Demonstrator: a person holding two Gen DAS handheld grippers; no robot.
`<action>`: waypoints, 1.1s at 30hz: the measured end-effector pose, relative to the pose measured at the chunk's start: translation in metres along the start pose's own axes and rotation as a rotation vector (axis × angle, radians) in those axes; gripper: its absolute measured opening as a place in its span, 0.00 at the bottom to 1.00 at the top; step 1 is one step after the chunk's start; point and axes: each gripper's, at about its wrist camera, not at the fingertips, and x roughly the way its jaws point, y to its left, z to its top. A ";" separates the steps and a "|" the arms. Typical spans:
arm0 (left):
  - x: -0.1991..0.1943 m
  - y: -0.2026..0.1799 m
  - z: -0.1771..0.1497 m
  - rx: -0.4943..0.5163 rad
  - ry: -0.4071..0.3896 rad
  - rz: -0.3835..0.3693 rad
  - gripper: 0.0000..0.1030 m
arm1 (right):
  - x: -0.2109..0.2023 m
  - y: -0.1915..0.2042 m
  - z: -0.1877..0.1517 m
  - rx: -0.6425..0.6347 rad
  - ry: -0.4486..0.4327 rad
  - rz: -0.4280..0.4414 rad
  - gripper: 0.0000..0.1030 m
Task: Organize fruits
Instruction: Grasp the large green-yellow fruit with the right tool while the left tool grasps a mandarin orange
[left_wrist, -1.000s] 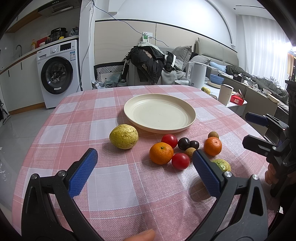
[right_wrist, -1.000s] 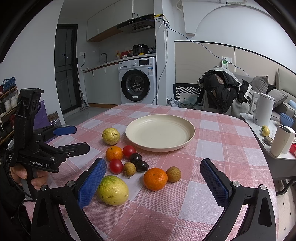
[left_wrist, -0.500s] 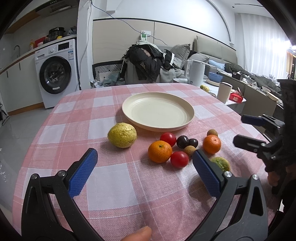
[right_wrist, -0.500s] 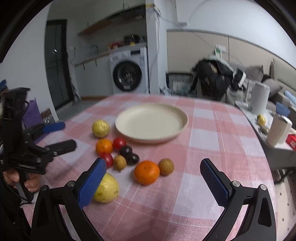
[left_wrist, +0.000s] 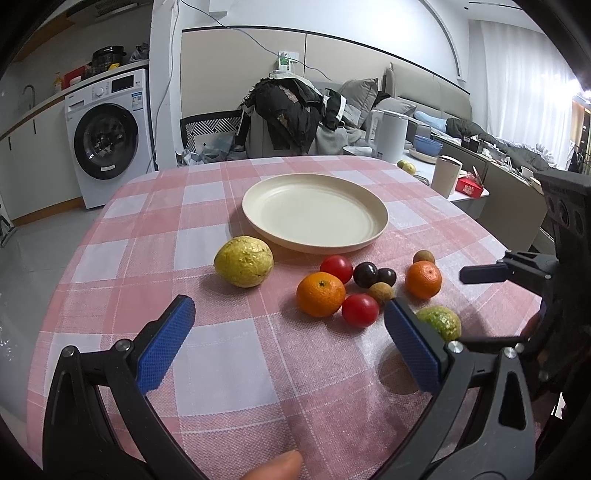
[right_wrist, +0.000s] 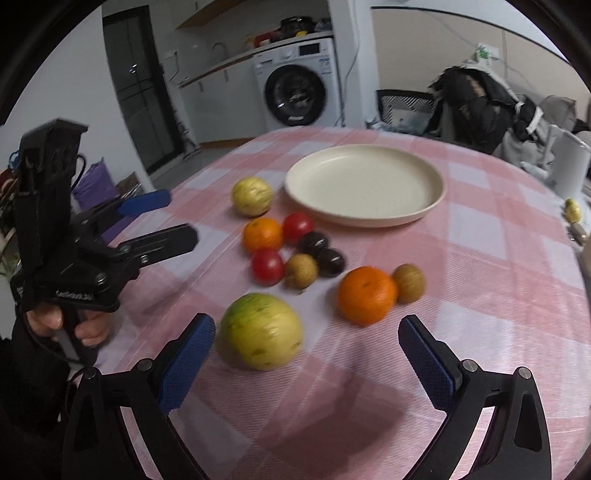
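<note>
A cream plate (left_wrist: 314, 218) (right_wrist: 364, 184) sits empty on the pink checked tablecloth (left_wrist: 221, 354). In front of it lie a yellow guava (left_wrist: 243, 261) (right_wrist: 252, 195), a greenish guava (left_wrist: 439, 322) (right_wrist: 261, 330), two oranges (left_wrist: 320, 294) (right_wrist: 366, 294), two red tomatoes (left_wrist: 360, 310), two dark plums (left_wrist: 365, 274) and two brown longans (right_wrist: 408, 282). My left gripper (left_wrist: 290, 347) is open and empty above the cloth, short of the fruit. My right gripper (right_wrist: 306, 365) is open and empty, its jaws either side of the greenish guava's near edge.
A washing machine (left_wrist: 107, 136) stands behind the table at the left. A chair piled with dark clothes (left_wrist: 288, 110) stands at the far edge. A side table with a white kettle (left_wrist: 388, 133) and cup (left_wrist: 445, 175) is at the right.
My right gripper has moved forward and down toward the greenish guava, which now looks larger between its fingers. My left gripper has shifted slightly closer to the fruit. Both stay open.
</note>
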 end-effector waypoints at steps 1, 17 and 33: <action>0.001 -0.001 0.000 0.006 0.004 0.000 0.99 | 0.002 0.003 -0.001 -0.007 0.010 0.010 0.92; 0.018 -0.002 -0.003 0.014 0.080 -0.007 0.99 | 0.022 0.016 -0.006 -0.014 0.073 0.075 0.51; 0.070 0.014 0.008 -0.057 0.227 -0.002 0.85 | 0.003 -0.019 0.022 0.064 -0.029 -0.044 0.51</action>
